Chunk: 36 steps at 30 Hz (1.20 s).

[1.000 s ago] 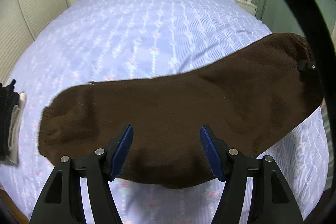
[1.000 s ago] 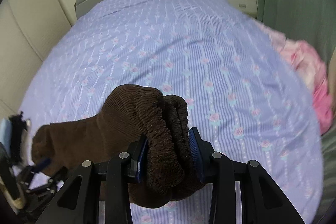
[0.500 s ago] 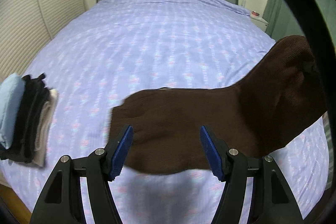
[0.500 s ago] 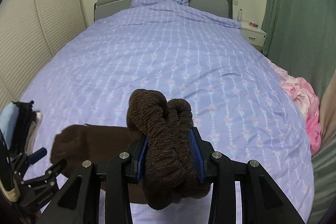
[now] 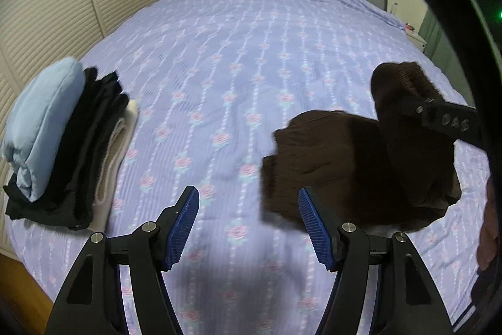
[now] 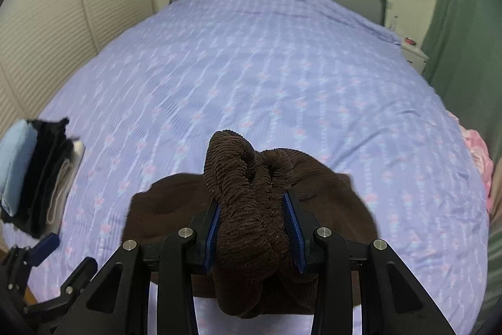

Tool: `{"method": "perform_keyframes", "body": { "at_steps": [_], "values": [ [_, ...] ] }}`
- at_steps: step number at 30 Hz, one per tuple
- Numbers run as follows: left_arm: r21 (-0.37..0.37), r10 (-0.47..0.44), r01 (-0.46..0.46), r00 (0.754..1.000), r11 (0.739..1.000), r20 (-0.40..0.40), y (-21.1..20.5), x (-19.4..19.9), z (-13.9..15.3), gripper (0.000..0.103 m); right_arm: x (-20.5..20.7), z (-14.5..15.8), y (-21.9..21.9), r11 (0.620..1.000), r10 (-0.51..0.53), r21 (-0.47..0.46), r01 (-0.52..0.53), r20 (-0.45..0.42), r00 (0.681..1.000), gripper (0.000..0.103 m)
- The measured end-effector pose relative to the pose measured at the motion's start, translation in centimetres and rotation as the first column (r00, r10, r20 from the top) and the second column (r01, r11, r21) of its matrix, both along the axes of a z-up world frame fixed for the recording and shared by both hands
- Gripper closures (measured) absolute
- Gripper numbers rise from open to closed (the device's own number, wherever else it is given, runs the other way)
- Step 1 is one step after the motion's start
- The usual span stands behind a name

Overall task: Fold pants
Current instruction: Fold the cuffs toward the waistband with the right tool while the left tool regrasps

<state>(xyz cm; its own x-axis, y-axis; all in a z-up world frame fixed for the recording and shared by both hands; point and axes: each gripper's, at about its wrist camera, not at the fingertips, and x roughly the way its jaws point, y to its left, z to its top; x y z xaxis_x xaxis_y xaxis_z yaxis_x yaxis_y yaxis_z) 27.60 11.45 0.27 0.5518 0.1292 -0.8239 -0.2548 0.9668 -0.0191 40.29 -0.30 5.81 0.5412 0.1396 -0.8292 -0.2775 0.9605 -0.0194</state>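
Note:
The brown corduroy pants (image 5: 354, 165) lie bunched on the bed, to the right in the left wrist view. My right gripper (image 6: 255, 225) is shut on a thick bunch of the brown pants (image 6: 248, 178), with the rest of the fabric spread on the bed beneath it. In the left wrist view the right gripper (image 5: 439, 118) shows as a black finger across the raised fabric. My left gripper (image 5: 248, 222) is open and empty above the bedspread, just left of the pants' edge. It also shows at the lower left of the right wrist view (image 6: 47, 269).
A stack of folded clothes (image 5: 59, 143), light blue, black and cream, sits at the bed's left edge, also in the right wrist view (image 6: 34, 175). The lilac flowered bedspread (image 5: 238, 52) stretches to a pillow and grey headboard. Pink fabric (image 6: 477, 153) lies off the right side.
The pants were drawn to the right and gathered into a shorter heap. My left gripper, open throughout, now stands beside the pants over bare bedspread. The folded stack has come further into view.

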Motion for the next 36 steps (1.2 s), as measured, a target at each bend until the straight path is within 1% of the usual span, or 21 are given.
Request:
{"method": "perform_keyframes", "body": {
  "at_steps": [2, 4, 7, 9, 10, 11, 13, 16, 18, 20, 22, 23, 26, 28, 32, 33, 36],
  "values": [
    [-0.005, 0.012, -0.012, 1.000, 1.000, -0.008, 0.5, -0.2, -0.2, 0.038, -0.1, -1.0, 1.5, 1.000, 0.018, -0.016, -0.018, -0.017, 1.000, 0.064],
    [-0.005, 0.022, -0.022, 1.000, 1.000, -0.017, 1.1, -0.5, -0.1, 0.038, -0.2, -2.4, 3.0, 0.999, 0.031, -0.027, -0.033, -0.044, 0.999, 0.061],
    [0.006, 0.032, -0.031, 0.999, 0.999, -0.024, 1.6, -0.8, -0.5, 0.038, -0.5, -4.0, 4.2, 0.998, 0.058, 0.003, -0.058, -0.073, 0.996, 0.051],
    [0.010, 0.039, -0.039, 0.999, 0.999, -0.029, 1.9, -0.9, -0.8, 0.037, -0.8, -4.6, 4.5, 0.994, 0.087, 0.072, -0.081, -0.091, 0.992, 0.041],
    [0.013, 0.045, -0.044, 0.999, 0.999, -0.030, 2.1, -1.0, -0.8, 0.037, -1.0, -4.7, 4.4, 0.988, 0.103, 0.123, -0.090, -0.103, 0.989, 0.037],
    [0.015, 0.049, -0.049, 0.998, 0.999, -0.029, 2.3, -1.0, -0.9, 0.035, -1.1, -4.7, 4.4, 0.984, 0.109, 0.153, -0.092, -0.107, 0.988, 0.034],
    [0.026, 0.063, -0.063, 0.998, 0.998, -0.023, 2.4, -1.2, -0.6, 0.034, -1.5, -4.3, 3.9, 0.965, 0.134, 0.240, -0.103, -0.115, 0.984, 0.034],
    [0.032, 0.073, -0.072, 0.997, 0.997, -0.008, 2.7, -1.3, 0.0, 0.034, -2.6, -2.8, 2.5, 0.908, 0.189, 0.401, -0.121, -0.134, 0.973, 0.034],
    [0.026, 0.065, -0.065, 0.998, 0.998, 0.009, 2.5, -1.3, 0.7, 0.033, -3.5, -1.4, 1.2, 0.892, 0.185, 0.437, -0.118, -0.114, 0.976, 0.034],
    [0.020, 0.048, -0.048, 0.998, 0.999, 0.029, 1.9, -1.3, 1.5, 0.033, -4.5, 0.0, -0.6, 0.894, 0.152, 0.434, -0.108, -0.069, 0.986, 0.033],
    [0.009, 0.012, -0.013, 0.998, 1.000, 0.063, 0.6, -0.9, 2.5, 0.032, -5.0, 1.1, -3.1, 0.906, 0.094, 0.417, -0.073, -0.031, 0.995, 0.026],
    [0.003, -0.002, 0.001, 0.997, 1.000, 0.073, 0.1, -0.8, 2.8, 0.032, -5.1, 1.5, -4.4, 0.915, 0.056, 0.401, -0.045, -0.016, 0.998, 0.024],
    [-0.041, -0.086, 0.091, 0.989, 0.995, 0.117, -2.4, 0.4, 3.5, 0.032, -4.9, 1.4, -8.3, 0.940, -0.052, 0.338, 0.047, 0.006, 0.999, 0.024],
    [-0.049, -0.132, 0.139, 0.983, 0.989, 0.127, -4.0, 1.4, 3.3, 0.032, -4.4, 0.3, -10.6, 0.946, -0.098, 0.310, 0.099, -0.019, 0.995, 0.024],
    [-0.079, -0.205, 0.216, 0.970, 0.973, 0.128, -7.2, 3.7, 2.6, 0.032, -3.8, -2.0, -14.5, 0.939, -0.184, 0.283, 0.197, -0.075, 0.980, 0.024],
    [-0.087, -0.217, 0.229, 0.968, 0.970, 0.128, -7.9, 4.2, 2.4, 0.032, -3.3, -2.4, -15.4, 0.935, -0.200, 0.282, 0.215, -0.083, 0.976, 0.024],
    [-0.102, -0.225, 0.234, 0.970, 0.967, 0.087, -9.6, 6.2, 1.2, 0.032, -2.8, -3.6, -17.7, 0.927, -0.227, 0.281, 0.248, -0.106, 0.968, 0.024]
  ]
}}
